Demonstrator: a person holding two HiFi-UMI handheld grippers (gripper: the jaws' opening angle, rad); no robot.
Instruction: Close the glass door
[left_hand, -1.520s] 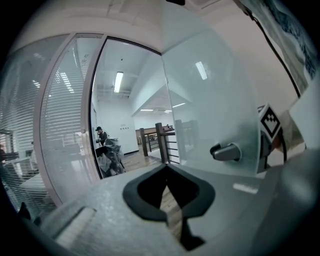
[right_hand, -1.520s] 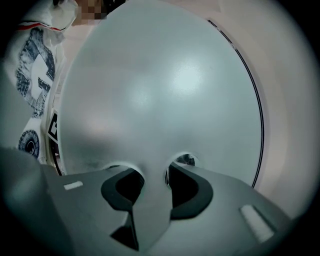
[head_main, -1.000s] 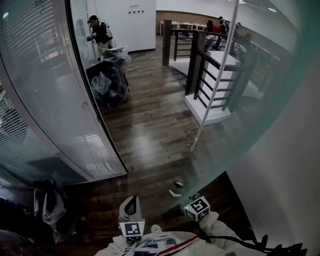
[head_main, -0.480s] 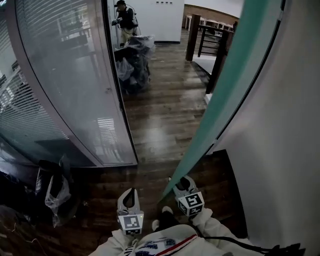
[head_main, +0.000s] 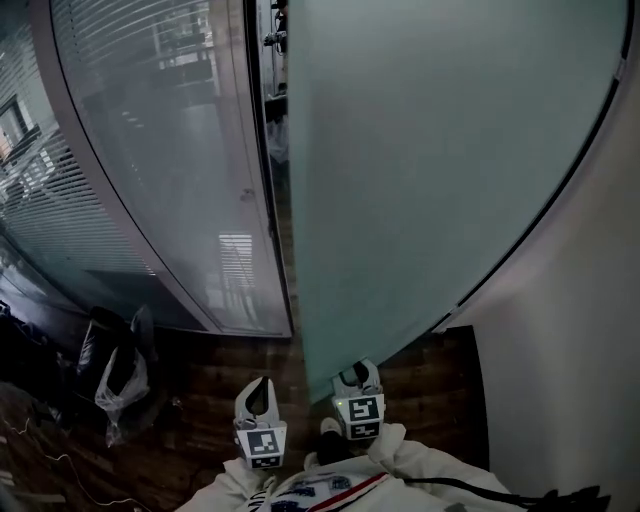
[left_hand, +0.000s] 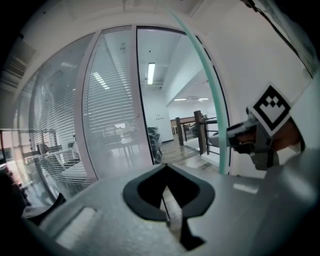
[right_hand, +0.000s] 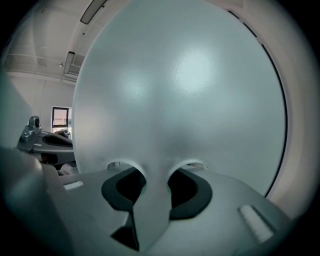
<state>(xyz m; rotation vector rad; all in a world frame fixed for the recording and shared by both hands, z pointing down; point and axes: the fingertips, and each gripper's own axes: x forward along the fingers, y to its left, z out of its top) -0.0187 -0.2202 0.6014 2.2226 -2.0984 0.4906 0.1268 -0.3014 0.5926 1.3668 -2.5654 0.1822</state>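
The frosted glass door (head_main: 430, 180) fills the upper right of the head view, its free edge close to the dark door frame (head_main: 265, 180). My right gripper (head_main: 355, 378) points at the door's bottom corner, and its fingertips (right_hand: 187, 165) rest against the frosted face (right_hand: 190, 90). Its jaws stand apart and are closing, with nothing gripped between them. My left gripper (head_main: 258, 395) hovers beside it over the floor, shut and empty; its pads (left_hand: 167, 200) meet in a line. In the left gripper view the door's green edge (left_hand: 212, 100) stands at the right, next to the right gripper (left_hand: 235, 137).
A curved glass partition with blinds (head_main: 150, 170) runs down the left. Bags (head_main: 115, 375) lie on the dark wood floor at its foot. A white wall (head_main: 590, 330) borders the right. Through the narrow gap I see a hallway with a railing (left_hand: 200, 130).
The door has swung leftward across the opening, hiding the hallway, the railing and the distant person. My right gripper moved left with its lower corner; the left gripper stayed low beside it.
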